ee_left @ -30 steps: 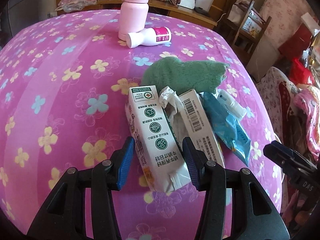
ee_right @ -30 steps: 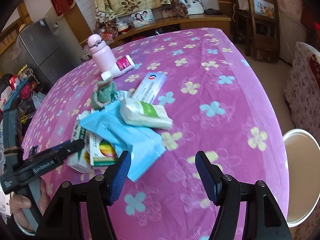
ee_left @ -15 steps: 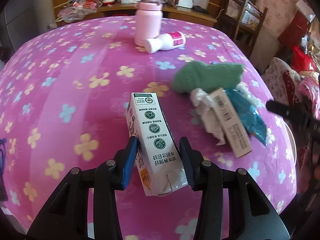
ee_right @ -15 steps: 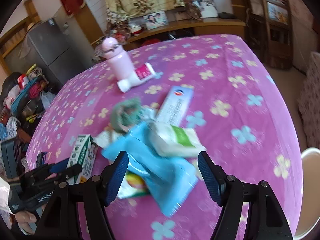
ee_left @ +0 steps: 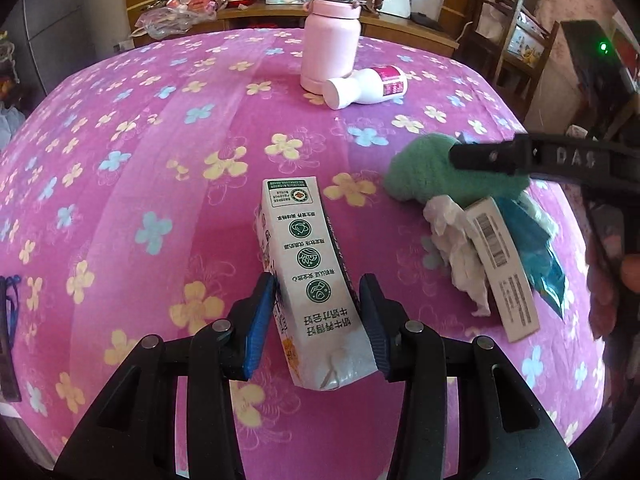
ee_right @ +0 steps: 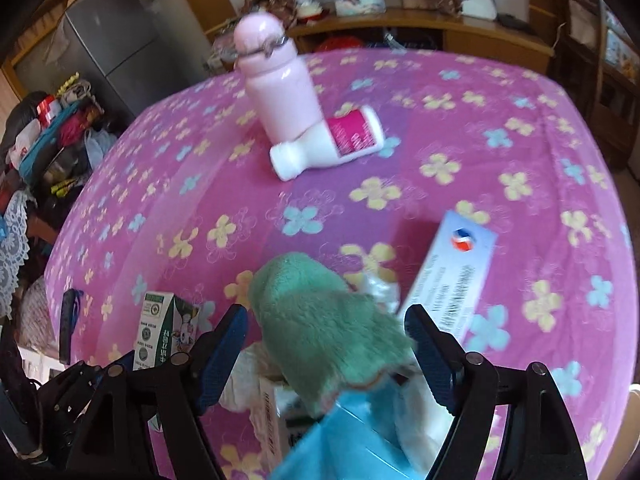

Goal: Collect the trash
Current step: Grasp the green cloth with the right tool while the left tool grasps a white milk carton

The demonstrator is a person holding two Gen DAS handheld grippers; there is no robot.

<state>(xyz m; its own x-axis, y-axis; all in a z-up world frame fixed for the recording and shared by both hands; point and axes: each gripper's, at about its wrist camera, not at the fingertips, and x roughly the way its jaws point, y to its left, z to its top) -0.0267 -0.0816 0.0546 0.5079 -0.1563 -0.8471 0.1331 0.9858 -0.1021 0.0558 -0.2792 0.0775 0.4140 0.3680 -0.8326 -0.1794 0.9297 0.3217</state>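
Observation:
My left gripper (ee_left: 316,320) is shut on a white and green milk carton (ee_left: 308,264), its pads pressing both long sides, the carton tilted above the pink flowered tablecloth (ee_left: 160,140). To its right lies a pile: a green fuzzy cloth (ee_left: 424,172), crumpled tissue (ee_left: 452,248), a barcoded white box (ee_left: 500,268) and a blue wrapper (ee_left: 540,264). My right gripper (ee_right: 326,348) hangs over that pile with its jaws opening. The green cloth (ee_right: 320,320) sits between the fingers, not pinched. The carton (ee_right: 156,332) shows at lower left there.
A pink flask (ee_left: 330,32) stands at the back of the table with a white bottle (ee_left: 368,88) lying against it. A long white box (ee_right: 448,276) lies right of the cloth. Wooden chairs (ee_left: 512,48) and a cluttered shelf (ee_left: 240,12) stand beyond the table.
The left gripper closed on the carton and drew it left, away from the pile. The right gripper swung in over the green cloth and its jaws widened.

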